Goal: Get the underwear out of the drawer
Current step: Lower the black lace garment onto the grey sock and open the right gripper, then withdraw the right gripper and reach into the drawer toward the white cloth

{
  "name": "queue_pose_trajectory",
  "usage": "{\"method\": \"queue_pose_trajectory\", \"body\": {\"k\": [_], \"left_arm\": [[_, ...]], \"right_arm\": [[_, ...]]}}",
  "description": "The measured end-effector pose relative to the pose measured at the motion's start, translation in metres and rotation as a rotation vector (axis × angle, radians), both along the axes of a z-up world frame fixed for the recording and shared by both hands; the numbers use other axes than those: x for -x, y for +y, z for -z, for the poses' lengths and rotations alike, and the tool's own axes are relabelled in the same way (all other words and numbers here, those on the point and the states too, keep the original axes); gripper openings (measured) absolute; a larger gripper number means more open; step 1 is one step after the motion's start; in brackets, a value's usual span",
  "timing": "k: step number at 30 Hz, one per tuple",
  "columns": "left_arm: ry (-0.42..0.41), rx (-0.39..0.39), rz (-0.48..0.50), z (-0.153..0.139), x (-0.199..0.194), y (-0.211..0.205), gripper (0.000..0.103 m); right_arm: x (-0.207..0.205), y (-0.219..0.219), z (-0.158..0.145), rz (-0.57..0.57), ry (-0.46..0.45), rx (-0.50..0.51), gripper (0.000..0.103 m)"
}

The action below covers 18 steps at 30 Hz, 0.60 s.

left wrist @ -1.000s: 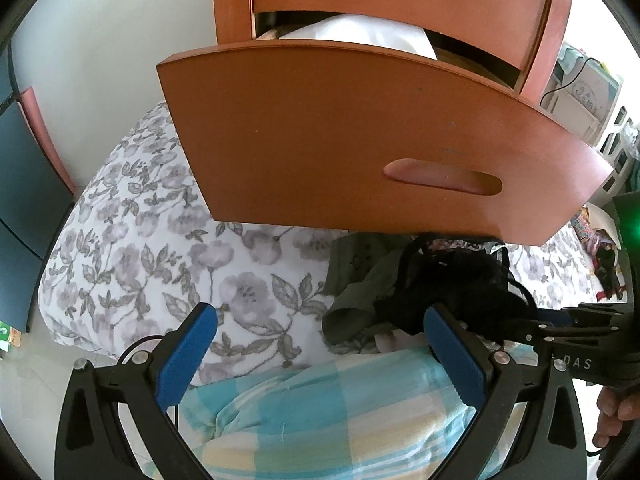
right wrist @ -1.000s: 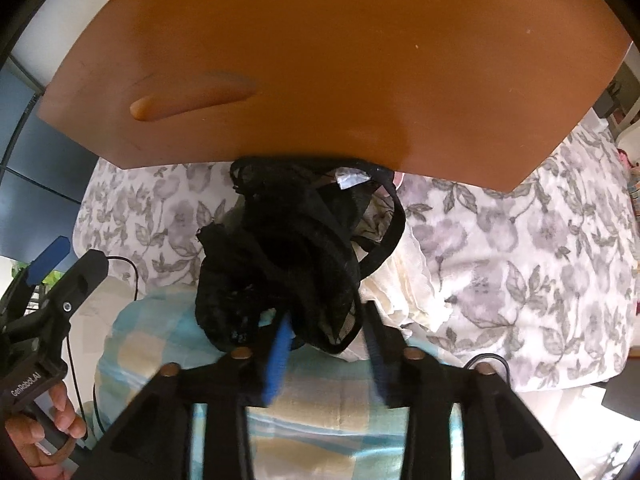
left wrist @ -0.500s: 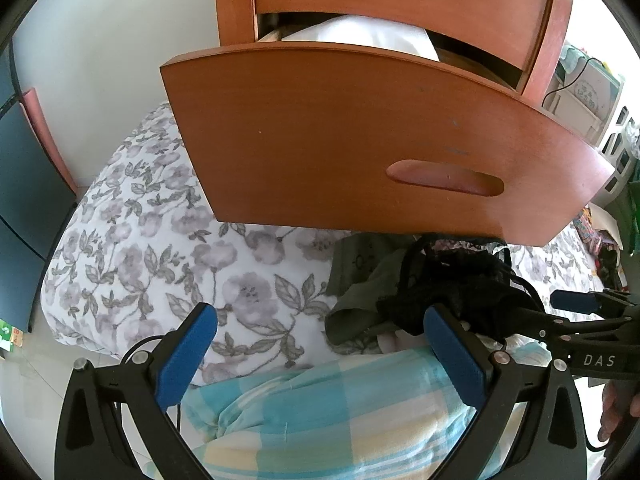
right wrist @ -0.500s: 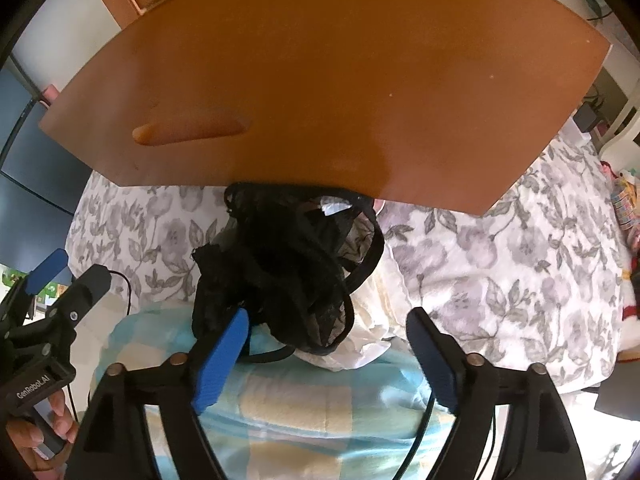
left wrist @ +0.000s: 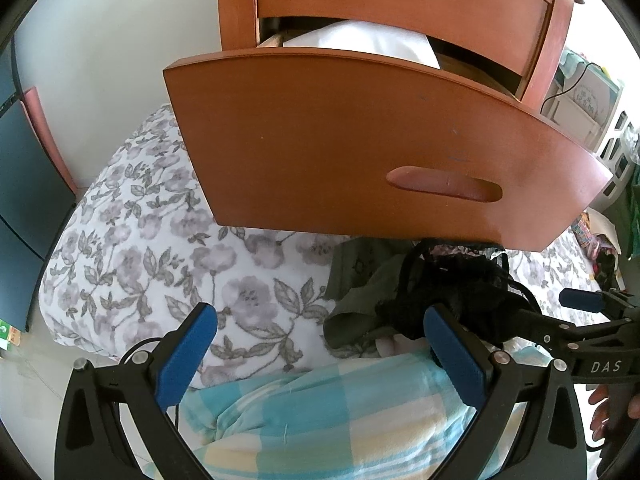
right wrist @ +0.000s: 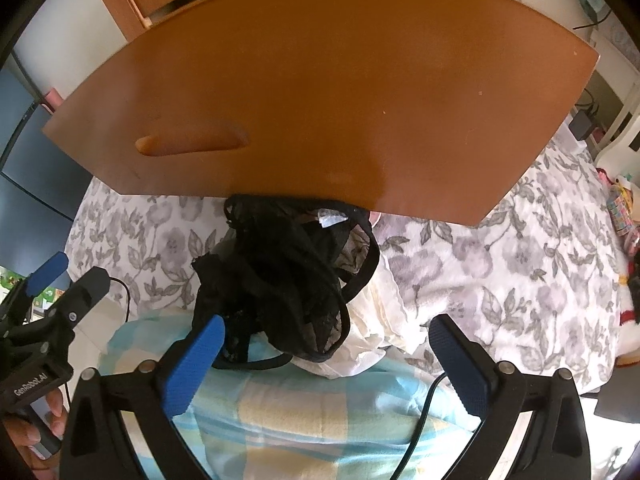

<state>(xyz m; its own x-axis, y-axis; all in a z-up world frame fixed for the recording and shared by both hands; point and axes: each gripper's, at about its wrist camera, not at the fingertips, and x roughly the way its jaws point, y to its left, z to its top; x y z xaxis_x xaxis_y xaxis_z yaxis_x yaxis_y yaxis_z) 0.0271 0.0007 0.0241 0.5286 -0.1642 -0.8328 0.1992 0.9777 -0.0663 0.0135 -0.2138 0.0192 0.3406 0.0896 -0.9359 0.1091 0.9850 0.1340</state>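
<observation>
Wood, lace and cotton
Smooth satin wood drawer front (right wrist: 340, 92); sheer black lace underwear (right wrist: 288, 280) just ahead of the tongs, on soft floral cloth bedding (right wrist: 500, 260).

The right gripper (right wrist: 326, 354) is pointing steeply down, its jaws having just been opening wide, nothing pressed between them. The left gripper (left wrist: 320, 344), at its nine o'clock, is gaping too.

Black lace underwear (right wrist: 288, 280) lies crumpled in a loose heap, straps looped outward, a white label showing at its upper edge. It sits just ahead of the right gripper (right wrist: 324, 344), free of both pads. The wooden drawer (right wrist: 320, 92) stands pulled open, its front directly above the heap.
</observation>
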Motion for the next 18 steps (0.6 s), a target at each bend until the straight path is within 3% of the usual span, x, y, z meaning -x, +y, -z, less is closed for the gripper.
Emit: {"method": "queue_pose_trajectory", "body": {"k": [18], "left_arm": [[0.005, 0.031, -0.01, 0.003, -0.004, 0.004, 0.103]], "right_arm": [[-0.003, 0.009, -0.015, -0.022, -0.05, 0.003, 0.103]]}}
